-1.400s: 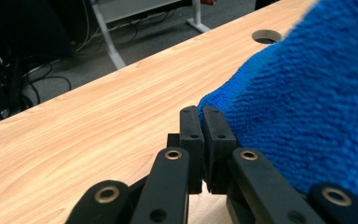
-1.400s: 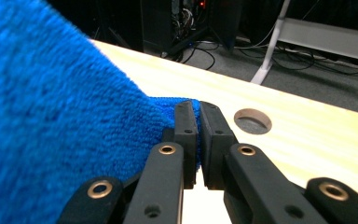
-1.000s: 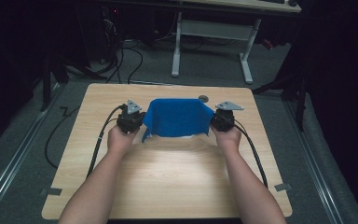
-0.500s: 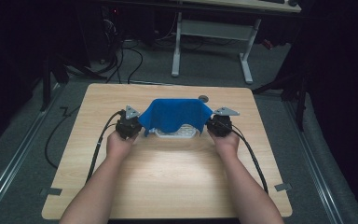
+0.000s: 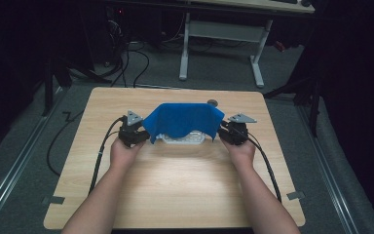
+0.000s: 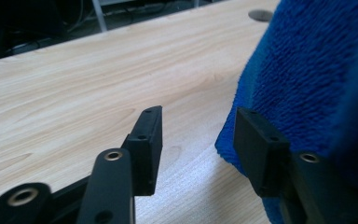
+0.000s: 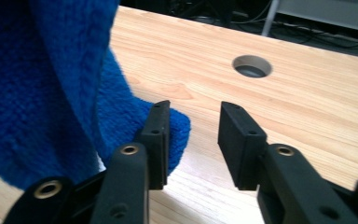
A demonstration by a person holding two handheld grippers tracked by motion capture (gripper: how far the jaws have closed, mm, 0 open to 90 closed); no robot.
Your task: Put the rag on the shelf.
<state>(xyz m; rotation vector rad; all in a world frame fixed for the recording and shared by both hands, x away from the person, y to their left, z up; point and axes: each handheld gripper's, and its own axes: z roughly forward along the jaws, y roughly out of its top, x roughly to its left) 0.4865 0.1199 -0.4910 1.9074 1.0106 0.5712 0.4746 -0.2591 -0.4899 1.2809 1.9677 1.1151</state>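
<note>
Both grippers, left [image 5: 135, 132] and right [image 5: 233, 132], have just been opening, nothing between their jaws; between them the blue terry cloth [image 5: 182, 119] drapes the clear plastic tray [image 5: 182, 140], so covering looks done; withdrawing remains.

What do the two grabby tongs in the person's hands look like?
Each hand holds black tongs. The left tongs and right tongs each carry a grey three-cornered plate on top and trail a black cable. Up close, the jaws end in flat black rectangular pads with brass-ringed screw holes. The forearms are bare, with no sleeves.
</note>
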